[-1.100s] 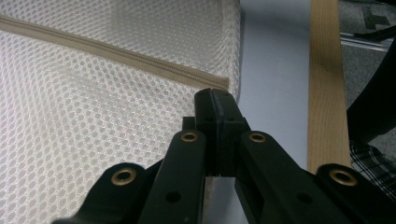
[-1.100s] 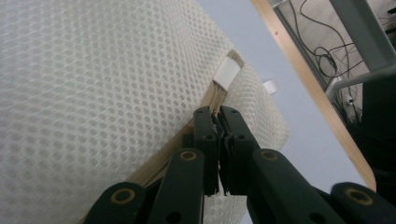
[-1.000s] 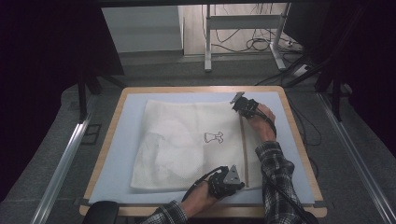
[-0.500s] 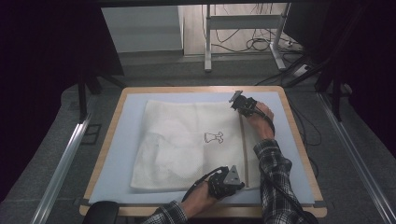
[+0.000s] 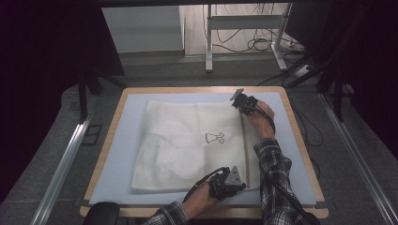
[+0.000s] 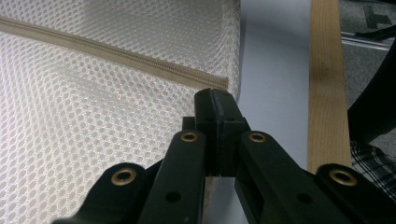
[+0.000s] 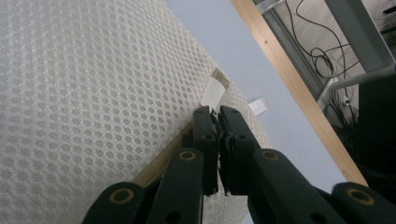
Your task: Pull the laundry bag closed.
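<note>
Vs half a sec ago: almost no change; both my hands stay at the same ends of the zip. The mesh laundry bag [image 5: 187, 145] lies flat on the blue mat [image 5: 117, 154]; lumpy folds inside, prob. cloth, can't tell thru the mesh. My left gripper [image 6: 215, 100], near me, has jaws pressed together on the bag's edge right by the zipper [image 6: 116, 58] end. My right gripper [image 7: 215, 116], arm stretched to the far end, jaws nearly closed, seems to pinch the zip tab; a white label [image 7: 211, 93] just ahead.

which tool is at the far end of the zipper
The right tool, at the bag's far corner; the left tool is shut at the zipper's near end.
</note>
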{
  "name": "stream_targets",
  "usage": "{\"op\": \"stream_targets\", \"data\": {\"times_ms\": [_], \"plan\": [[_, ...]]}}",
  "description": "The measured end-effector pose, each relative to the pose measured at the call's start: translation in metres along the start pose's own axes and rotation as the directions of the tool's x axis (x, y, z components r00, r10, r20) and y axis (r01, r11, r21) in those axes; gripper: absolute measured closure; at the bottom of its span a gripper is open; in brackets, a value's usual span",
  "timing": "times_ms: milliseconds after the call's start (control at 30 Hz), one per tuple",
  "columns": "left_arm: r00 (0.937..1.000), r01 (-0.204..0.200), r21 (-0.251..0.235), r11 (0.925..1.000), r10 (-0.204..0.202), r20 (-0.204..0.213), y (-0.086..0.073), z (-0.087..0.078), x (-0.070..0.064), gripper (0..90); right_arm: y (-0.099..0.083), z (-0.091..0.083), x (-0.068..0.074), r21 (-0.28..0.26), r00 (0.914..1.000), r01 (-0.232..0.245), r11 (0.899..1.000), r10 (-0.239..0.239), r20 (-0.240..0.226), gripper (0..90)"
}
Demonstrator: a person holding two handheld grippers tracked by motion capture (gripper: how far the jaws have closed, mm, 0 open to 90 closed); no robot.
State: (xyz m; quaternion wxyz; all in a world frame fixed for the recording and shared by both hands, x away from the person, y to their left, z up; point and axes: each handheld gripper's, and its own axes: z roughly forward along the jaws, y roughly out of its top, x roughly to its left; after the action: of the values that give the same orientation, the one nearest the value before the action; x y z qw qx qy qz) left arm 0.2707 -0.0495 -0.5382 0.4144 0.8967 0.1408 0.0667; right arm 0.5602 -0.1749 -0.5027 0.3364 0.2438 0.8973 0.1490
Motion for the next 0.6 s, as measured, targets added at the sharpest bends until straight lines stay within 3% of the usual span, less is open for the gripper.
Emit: {"op": "stream_targets", "data": {"times_ms": [267,333,600], "plan": [[1.0000,0.003,0.001,1.0000,-0.003,0.003,0.0000,-0.0001,0.0005,90.0,0.0014,0.0077,0.0018,0.018,0.9997,-0.023,1.000,0.023,-0.004,84.1],[1.0000,0.004,0.002,1.0000,-0.005,0.004,0.0000,-0.0001,0.0007,90.0,0.0020,0.0099,0.0001,0.024,0.9981,-0.060,0.998,0.060,0.011,82.2],[1.0000,0.007,0.001,1.0000,-0.007,0.007,0.0000,-0.0002,0.0010,90.0,0.0010,0.0105,-0.0038,0.021,0.9906,-0.133,0.991,0.133,-0.031,82.9]]}}
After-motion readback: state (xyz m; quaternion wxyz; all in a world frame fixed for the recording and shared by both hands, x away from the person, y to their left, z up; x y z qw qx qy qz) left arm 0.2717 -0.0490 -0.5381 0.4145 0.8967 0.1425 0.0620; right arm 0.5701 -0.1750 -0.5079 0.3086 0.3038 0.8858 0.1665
